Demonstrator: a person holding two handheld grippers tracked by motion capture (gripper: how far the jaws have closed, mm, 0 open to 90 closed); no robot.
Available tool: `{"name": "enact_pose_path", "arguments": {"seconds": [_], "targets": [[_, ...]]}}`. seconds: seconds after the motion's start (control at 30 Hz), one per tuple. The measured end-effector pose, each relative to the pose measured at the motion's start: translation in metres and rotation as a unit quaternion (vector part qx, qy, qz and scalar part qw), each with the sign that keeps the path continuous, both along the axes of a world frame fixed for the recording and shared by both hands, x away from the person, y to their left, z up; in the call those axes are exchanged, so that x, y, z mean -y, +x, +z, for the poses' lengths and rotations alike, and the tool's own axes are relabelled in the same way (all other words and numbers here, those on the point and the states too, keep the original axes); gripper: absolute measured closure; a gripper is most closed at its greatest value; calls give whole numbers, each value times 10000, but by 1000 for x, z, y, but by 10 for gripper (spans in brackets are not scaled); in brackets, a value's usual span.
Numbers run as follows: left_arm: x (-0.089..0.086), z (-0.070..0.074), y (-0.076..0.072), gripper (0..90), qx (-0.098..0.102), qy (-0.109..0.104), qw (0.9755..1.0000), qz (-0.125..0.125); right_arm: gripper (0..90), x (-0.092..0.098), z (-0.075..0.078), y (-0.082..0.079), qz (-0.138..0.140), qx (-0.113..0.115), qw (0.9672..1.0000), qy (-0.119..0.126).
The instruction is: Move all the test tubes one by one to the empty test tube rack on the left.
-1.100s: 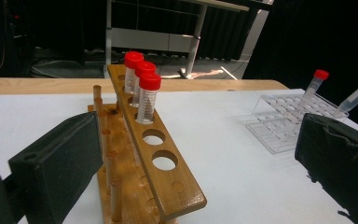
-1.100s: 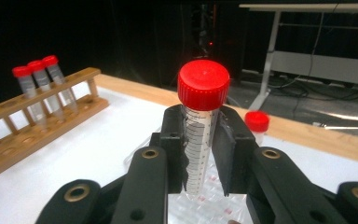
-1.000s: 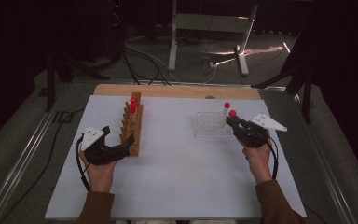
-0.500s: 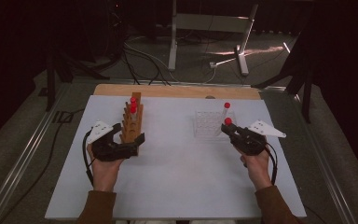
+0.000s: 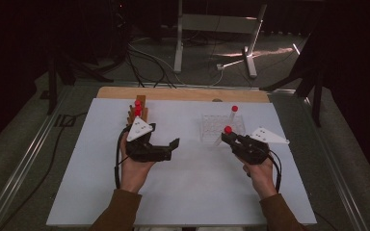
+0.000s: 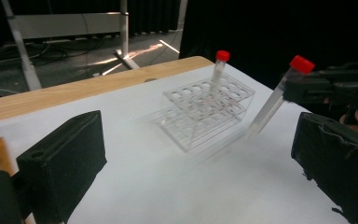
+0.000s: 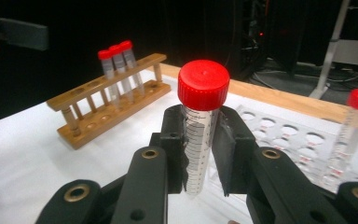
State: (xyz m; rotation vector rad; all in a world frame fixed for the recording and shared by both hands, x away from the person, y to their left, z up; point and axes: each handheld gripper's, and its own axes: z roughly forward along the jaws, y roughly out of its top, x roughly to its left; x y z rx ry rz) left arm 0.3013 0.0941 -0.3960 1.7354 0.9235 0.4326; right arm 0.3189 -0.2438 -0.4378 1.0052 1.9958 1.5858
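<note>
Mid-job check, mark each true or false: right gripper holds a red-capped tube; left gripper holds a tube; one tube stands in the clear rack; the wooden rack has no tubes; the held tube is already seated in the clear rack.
1. The right gripper holds a red-capped tube. True.
2. The left gripper holds a tube. False: its jaws are open with nothing between them.
3. One tube stands in the clear rack. True.
4. The wooden rack has no tubes. False: three red-capped tubes stand in it.
5. The held tube is seated in the clear rack. False: it hangs tilted beside it.

- The lower end of the held tube (image 7: 200,126) is hidden behind the jaws.
- The left gripper (image 5: 173,147) covers most of the wooden rack (image 5: 141,103) in the high view.
- The clear rack (image 7: 307,144) runs off the right edge.
</note>
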Motion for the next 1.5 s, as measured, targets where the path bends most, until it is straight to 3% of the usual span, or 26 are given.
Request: {"name": "enact_pose_path", "arguments": {"seconds": [0.37,0.6,0.8,1.07,1.17,1.4,1.5], "targets": [[38,3,8,57,-106,-145,9994,-287,741,-16,-1,-5,161,-112,9996,-191],[58,2,11,93,-169,-39,9989,-432,742,-23,-4,-5,239,-189,9992,-259],[76,0,15,186,-209,79,9982,-550,742,-29,-5,-6,330,-234,9987,-316],[98,-3,16,470,-191,283,9950,-938,741,-35,-8,-7,470,-294,9976,-410],[103,-6,18,561,-258,341,9947,-934,741,-37,-8,-8,508,-280,9974,-433],[108,-10,21,689,-347,468,9933,-996,741,-37,-7,-8,549,-255,9971,-454],[108,-10,21,700,-356,454,9935,-978,739,-36,-7,-8,567,-280,9970,-435]]}}
